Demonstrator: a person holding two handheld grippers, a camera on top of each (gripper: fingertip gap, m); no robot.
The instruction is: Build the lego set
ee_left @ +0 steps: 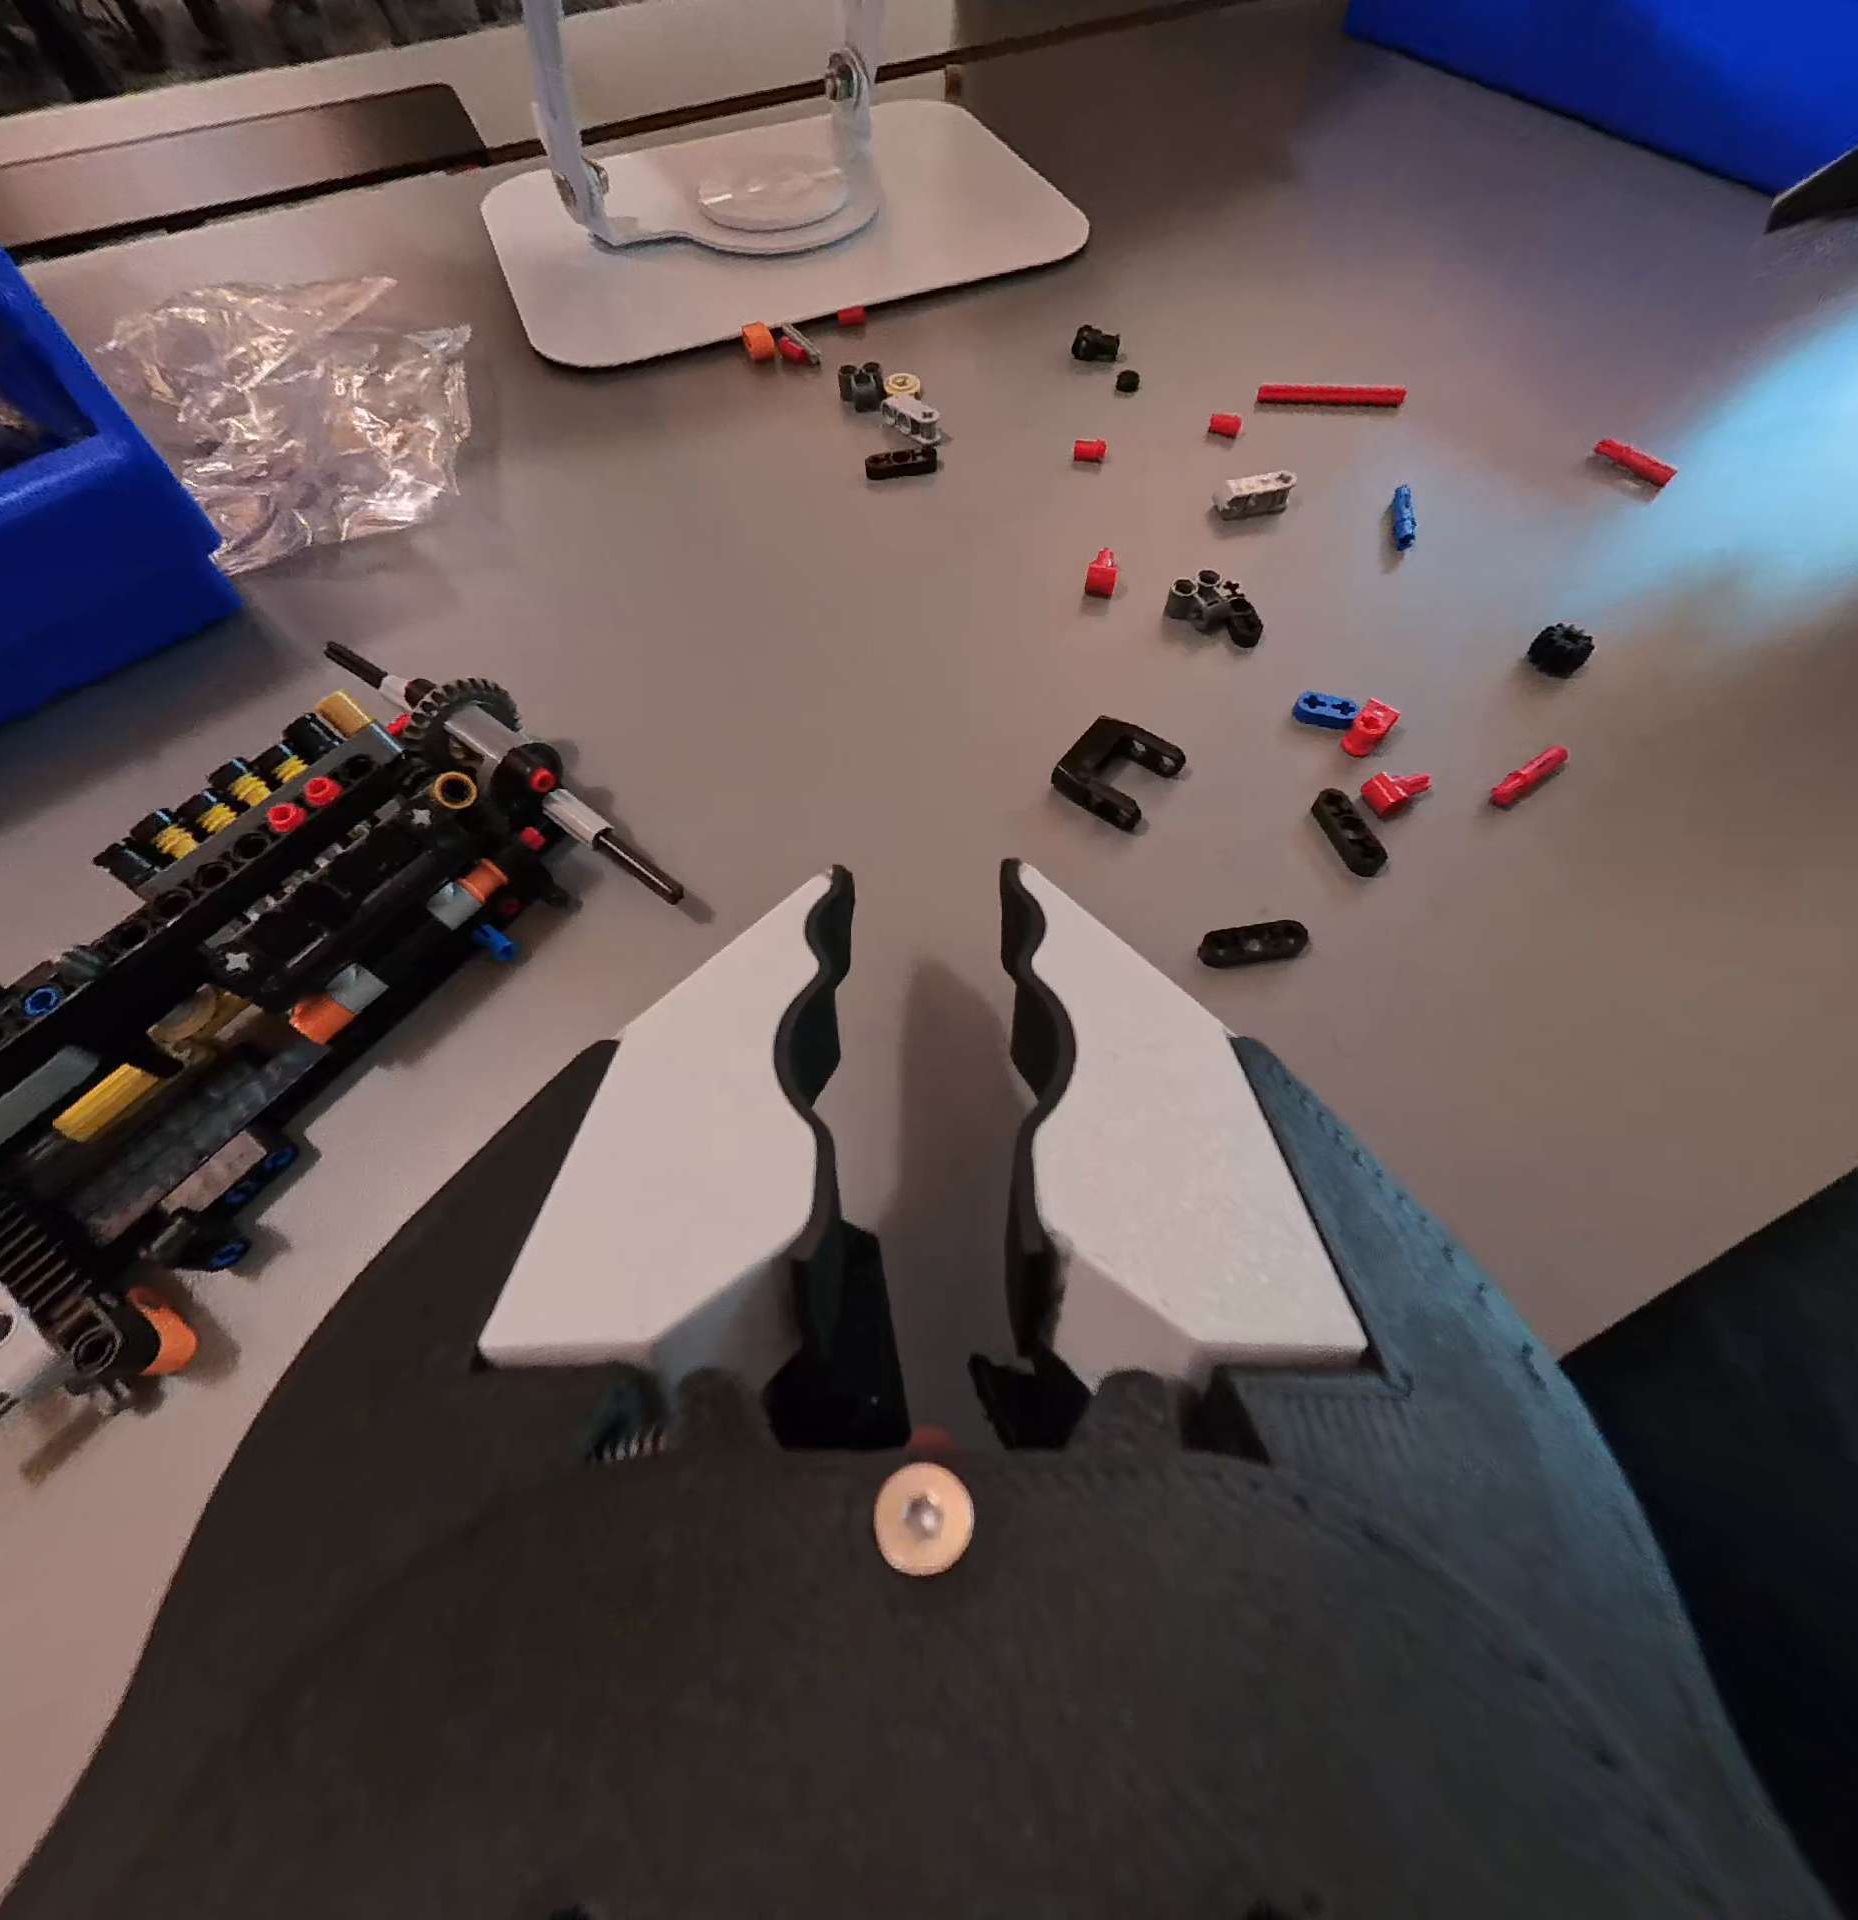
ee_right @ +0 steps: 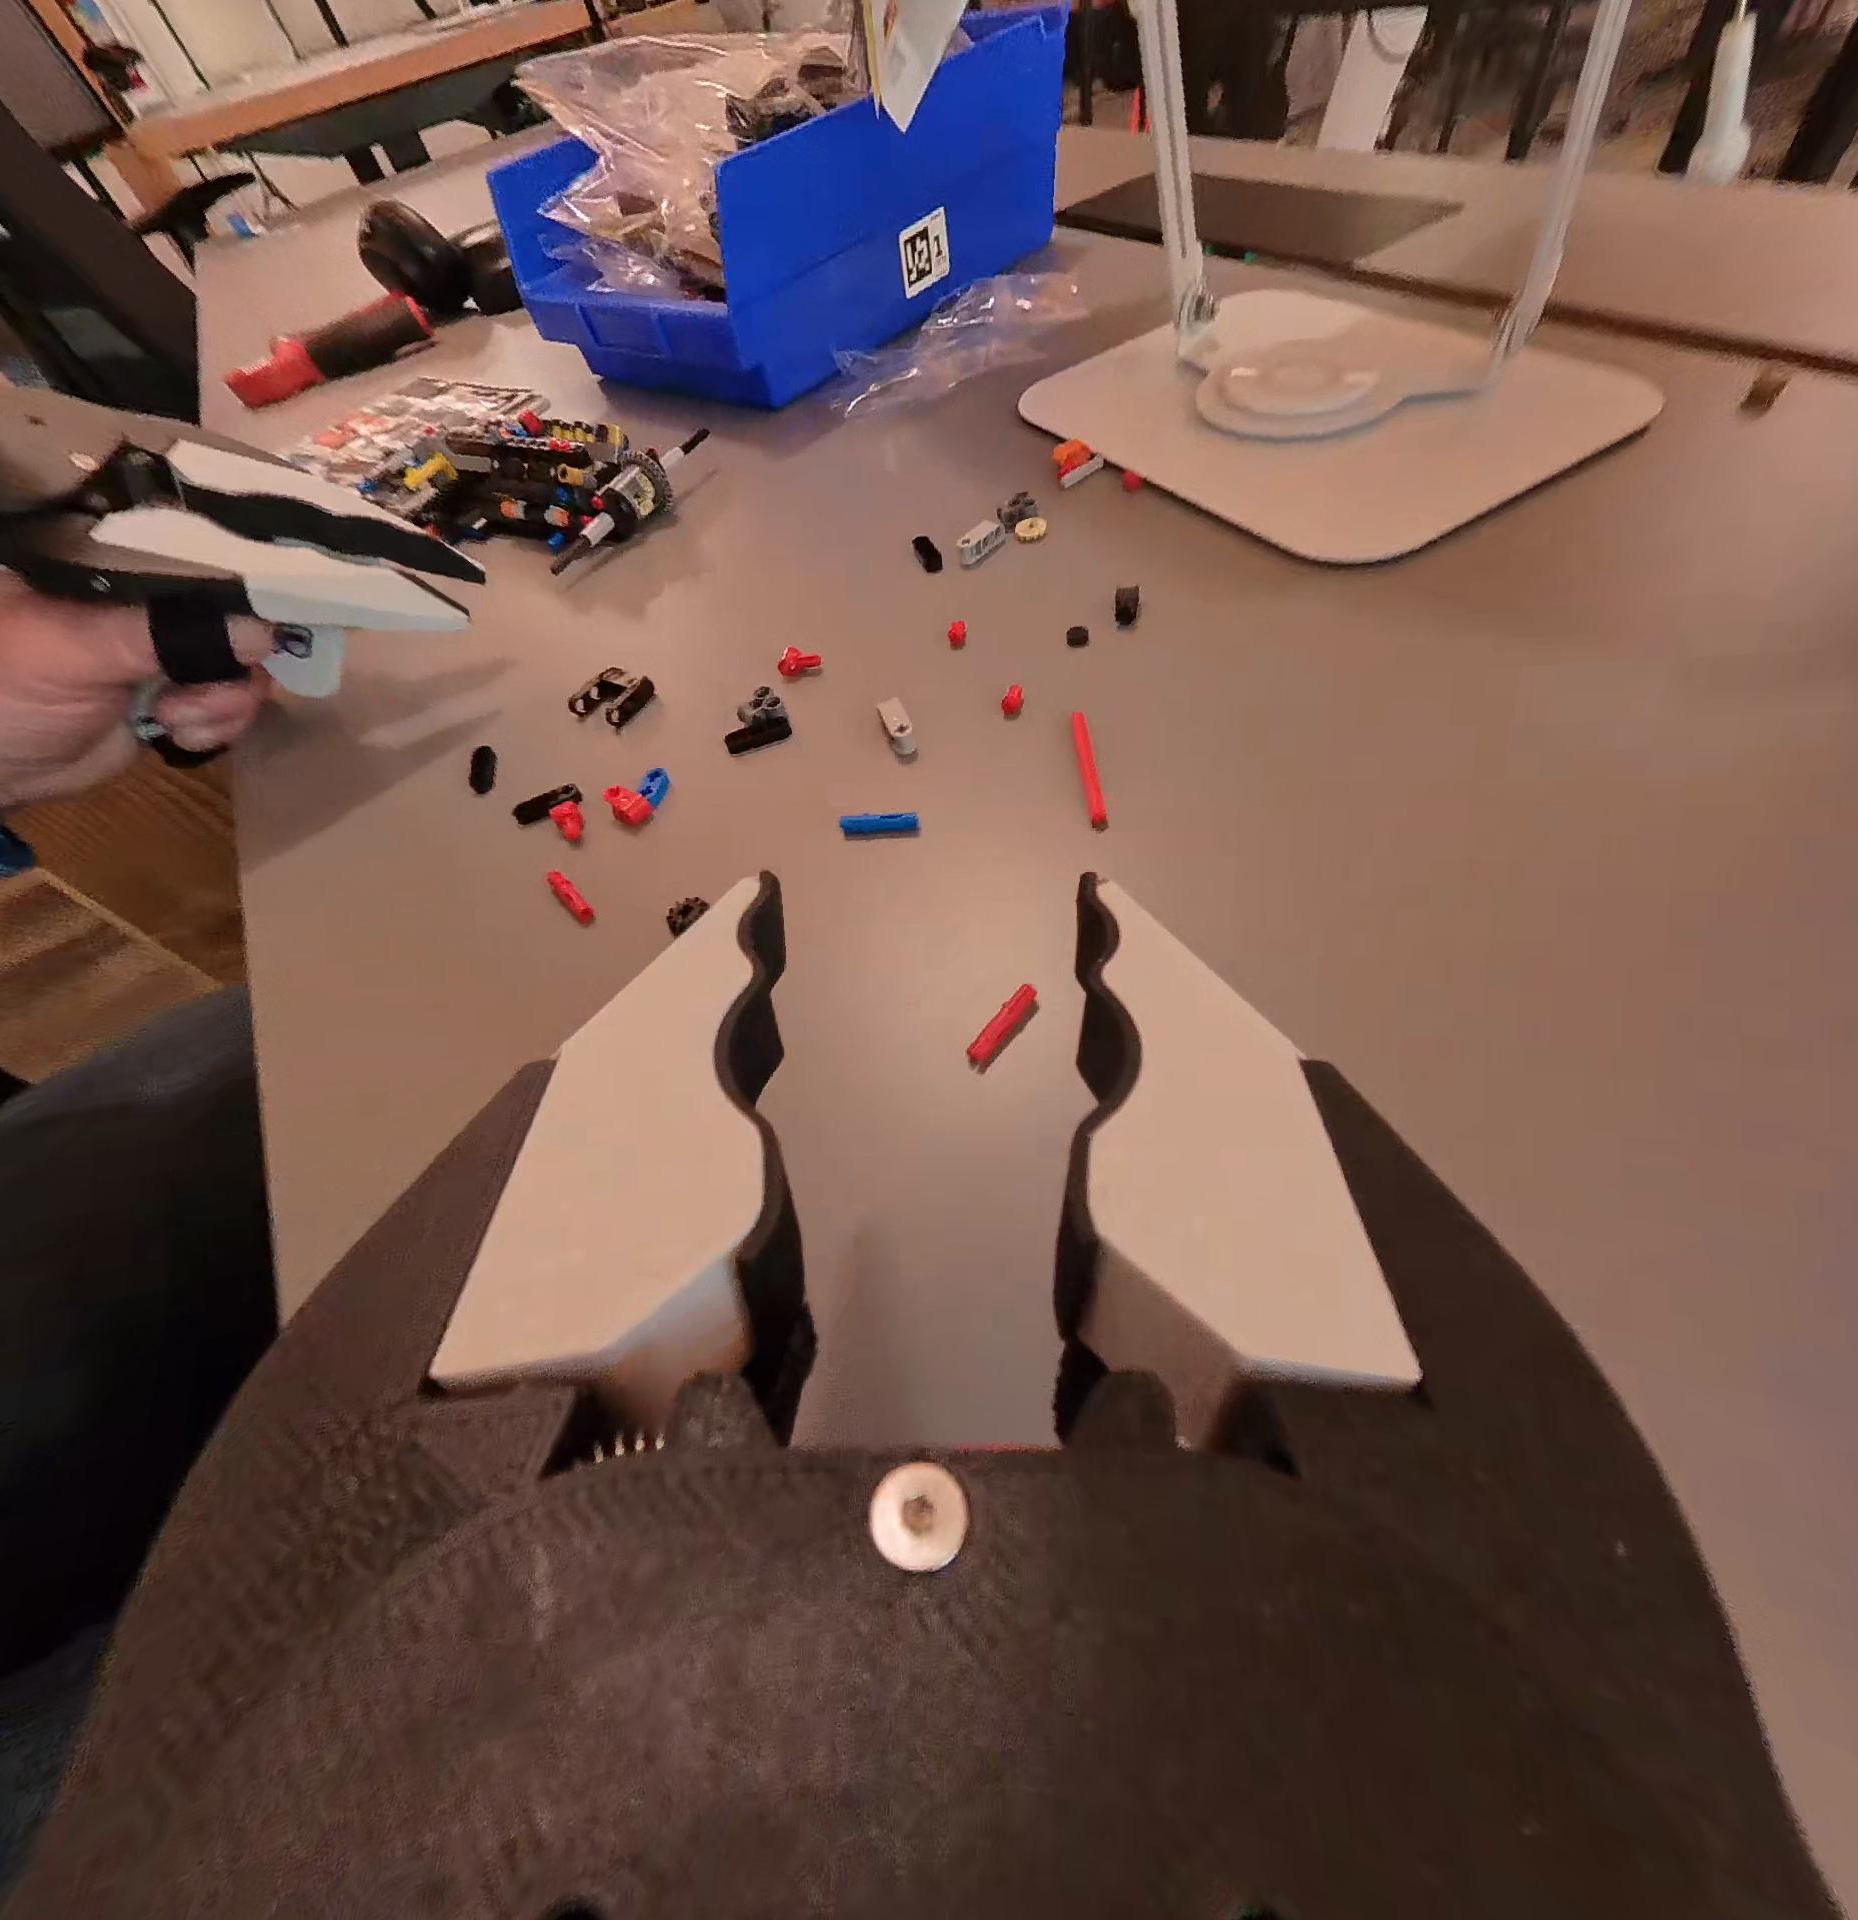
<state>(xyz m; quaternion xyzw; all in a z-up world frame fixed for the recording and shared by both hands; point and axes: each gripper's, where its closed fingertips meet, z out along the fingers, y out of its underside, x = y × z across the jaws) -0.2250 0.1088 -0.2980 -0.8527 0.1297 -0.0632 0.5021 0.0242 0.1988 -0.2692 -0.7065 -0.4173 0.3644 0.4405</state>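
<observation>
Well, in the left wrist view we see our left tongs (ee_left: 925,868) hovering over the grey bench (ee_left: 800,644) with a narrow gap between the tips and nothing held between them. The half-built lego model (ee_left: 281,914), black with yellow, red and orange bits and a gear on a long axle, lies on the bench to the left of the tongs. Loose pieces are scattered ahead and to the right: a black U-shaped piece (ee_left: 1112,771), a flat black link (ee_left: 1252,943) just right of the tongs' tip, a long red axle (ee_left: 1330,395), a blue pin (ee_left: 1403,516) and a small black gear (ee_left: 1560,649). A crumpled clear bag (ee_left: 301,416) sits beside a blue bin (ee_left: 83,520) at far left, and a white stand base (ee_left: 779,239) stands at the back. In the right wrist view our right tongs (ee_right: 930,883) are spread wide and empty above the bench (ee_right: 1424,831), with a short red pin (ee_right: 1002,1023) lying on the surface between the two fingers, touching neither as far as we can tell. A blue pin (ee_right: 878,824) and a long red axle (ee_right: 1088,769) lie farther ahead. At left a hand (ee_right: 63,686) holds the left tongs (ee_right: 473,597), nearly closed, near the lego model (ee_right: 551,488), which rests before a blue bin (ee_right: 800,249) full of bags.
</observation>
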